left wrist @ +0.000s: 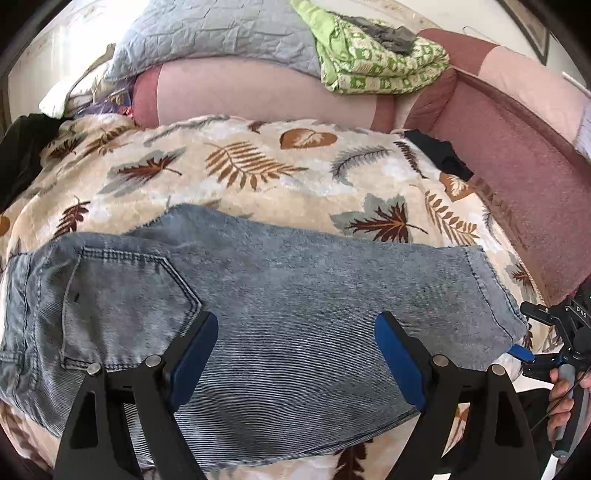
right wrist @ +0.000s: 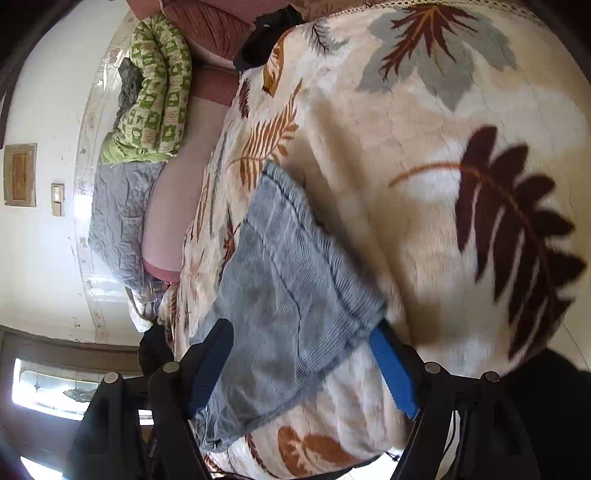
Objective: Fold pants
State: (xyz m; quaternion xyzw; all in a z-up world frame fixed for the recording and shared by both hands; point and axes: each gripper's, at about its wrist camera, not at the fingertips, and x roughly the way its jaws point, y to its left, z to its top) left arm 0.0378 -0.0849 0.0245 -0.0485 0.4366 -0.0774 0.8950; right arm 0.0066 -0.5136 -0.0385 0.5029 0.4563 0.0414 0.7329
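Grey-blue denim pants (left wrist: 280, 295) lie flat on a leaf-print blanket (left wrist: 258, 166), folded lengthwise, waist and back pocket at the left, leg hems at the right. My left gripper (left wrist: 295, 354) is open, its blue pads (left wrist: 195, 354) spread just above the middle of the pants. My right gripper (right wrist: 306, 362) is open around the hem end of the pants (right wrist: 295, 280), fingers either side of the cloth edge. The right gripper also shows in the left wrist view (left wrist: 535, 339) at the hem corner.
The blanket covers a pink sofa (left wrist: 517, 177). A grey quilted cover (left wrist: 207, 33) and a green patterned quilt (left wrist: 373, 55) lie on the sofa back. Dark clothing (left wrist: 443, 155) sits at the right armrest, more dark cloth (left wrist: 22, 155) at the left.
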